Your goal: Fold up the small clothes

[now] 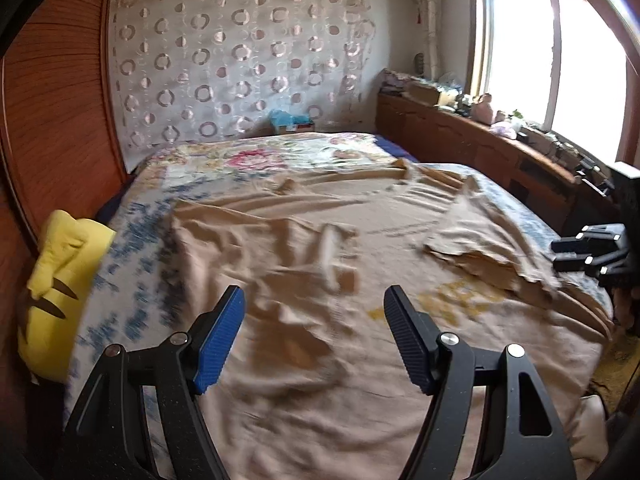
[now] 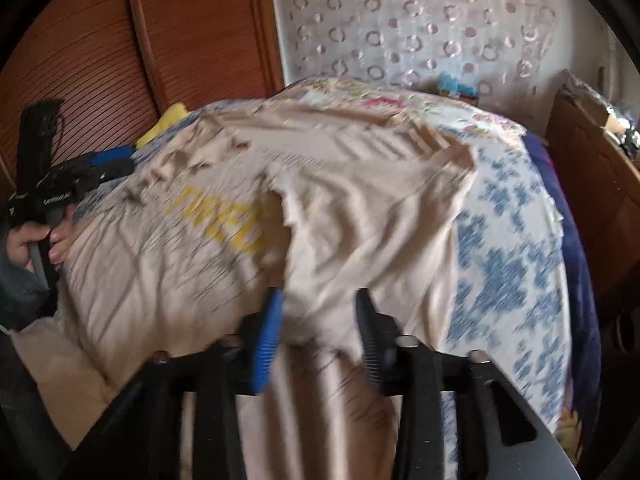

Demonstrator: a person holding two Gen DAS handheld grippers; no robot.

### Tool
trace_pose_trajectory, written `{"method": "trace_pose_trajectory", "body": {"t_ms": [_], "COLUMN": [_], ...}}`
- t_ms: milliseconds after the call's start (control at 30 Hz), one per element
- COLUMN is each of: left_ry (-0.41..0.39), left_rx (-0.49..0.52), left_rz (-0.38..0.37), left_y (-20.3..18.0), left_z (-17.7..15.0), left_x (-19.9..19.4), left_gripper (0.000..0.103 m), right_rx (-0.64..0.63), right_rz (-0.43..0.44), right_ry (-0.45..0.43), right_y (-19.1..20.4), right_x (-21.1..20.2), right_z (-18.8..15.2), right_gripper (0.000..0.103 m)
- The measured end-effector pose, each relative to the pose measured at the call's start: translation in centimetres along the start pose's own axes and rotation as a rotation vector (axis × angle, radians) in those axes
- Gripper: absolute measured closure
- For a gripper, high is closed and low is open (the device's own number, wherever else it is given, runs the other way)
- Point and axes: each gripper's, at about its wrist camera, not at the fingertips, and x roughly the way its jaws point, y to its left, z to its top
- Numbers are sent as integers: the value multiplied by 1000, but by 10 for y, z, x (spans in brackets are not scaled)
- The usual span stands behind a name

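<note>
While lying spread on the bed (image 1: 132,216), beige shirt (image 1: 304,264) is rumpling.
Left gripper (image 1: 314,304) is hovering apart above shirt; right gripper (image 2: 318,312), jaws parted, is straddling a shirt fold.

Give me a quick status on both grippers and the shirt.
Left gripper open, empty. Right gripper open, fabric fold between the jaws. Beige T-shirt spread on the bed, partly folded. Nothing blocking.

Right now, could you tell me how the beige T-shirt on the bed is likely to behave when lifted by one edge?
The beige T-shirt will probably hang limp: it lies in soft wrinkles, its right side already folded over. It looks thin, so likely light. The open right gripper straddles a raised fold, which may slump.
</note>
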Motion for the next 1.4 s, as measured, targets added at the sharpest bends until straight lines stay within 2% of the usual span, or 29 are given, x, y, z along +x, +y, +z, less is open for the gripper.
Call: {"method": "trace_pose_trajectory", "body": {"t_ms": [233,433,600,833,1167,1200,1233,1267,1400], "left_ry": [51,102,142,209,268,266,259,250,239], "left_rx": [-11,-18,-19,-32,-66,-69,-66,-63,-98], "left_rz": [45,77,103,100,100,95,91,89,78], "left_y": [47,76,94,110,128,129,129,129,134], "left_z": [20,31,35,38,56,58,60,61,63], "left_x": [24,53,72,101,141,143,145,146,149], "left_gripper": [30,30,30,49,50,52,63,66,66], "right_rx": [38,119,162,165,148,146,147,147,146], "right_rz": [-107,-147,-165,-218,-217,-218,-218,-217,-217], "right_ry": [-27,13,45,44,33,33,32,32,32], "right_y": [-36,-70,-84,-83,-81,-85,-85,-85,-88], "right_x": [19,63,94,117,130,129,130,130,129], "right_z": [27,50,71,96,93,93,93,92,92], "right_gripper": [56,56,56,55,53,53,53,53,53]}}
